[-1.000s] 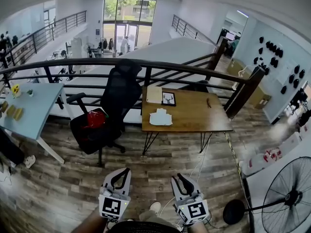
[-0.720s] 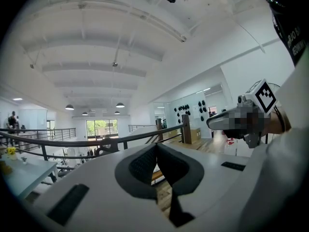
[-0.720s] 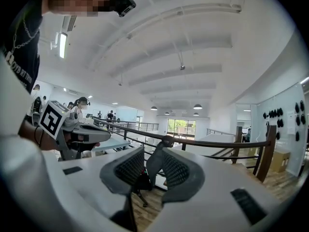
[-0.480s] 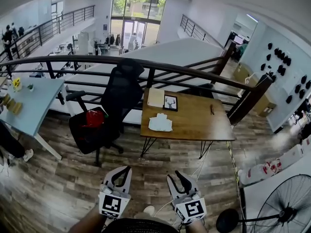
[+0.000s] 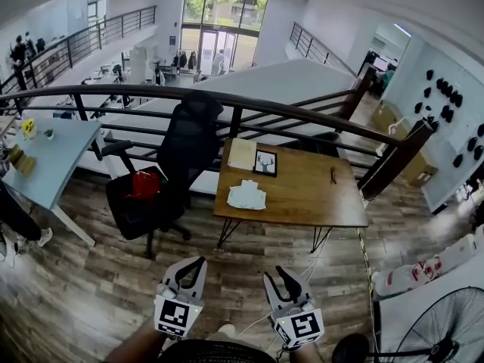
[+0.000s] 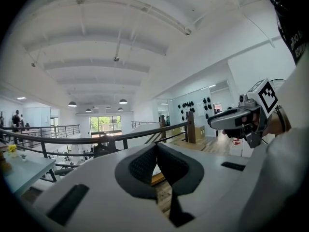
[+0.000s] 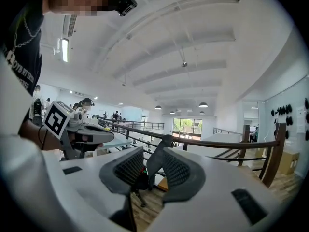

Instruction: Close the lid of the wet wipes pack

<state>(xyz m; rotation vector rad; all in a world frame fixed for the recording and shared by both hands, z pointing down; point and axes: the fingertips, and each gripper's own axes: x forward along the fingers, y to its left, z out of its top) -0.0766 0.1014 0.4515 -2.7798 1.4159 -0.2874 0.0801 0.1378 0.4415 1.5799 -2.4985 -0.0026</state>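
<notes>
Right claw (image 5: pixel 274 275) has just been opening and its jaws now stand wide apart with nothing between them. Left claw (image 5: pixel 199 263) has its tips pressed together and it's empty too. Both hang over the plank floor (image 5: pixel 113 278) on the near side of the wooden desk (image 5: pixel 302 195), well short of its front edge, and the arms behind them get chopped off by the bottom of the head view. The wet wipes pack (image 5: pixel 247 195) sits on the desk's left part, close to the front edge and well apart from both claws. It's honestly too small from here to tell how the lid stands. Past it, toward the desk's back edge, there's a framed picture (image 5: pixel 264 162) next to a pale sheet (image 5: pixel 242 153), and over on the desk's right a small dark thing (image 5: pixel 333 175) I can't make out. A black office chair (image 5: pixel 178 157) stands just left of the desk with something red (image 5: pixel 145 184) on the seat, and it covers a bit of the railing (image 5: pixel 302 114) that runs behind the desk. Right of the desk and nearer, a fan (image 5: pixel 446 331) is cut off at the corner. Open floor runs from the claws up to the desk's front edge.
</notes>
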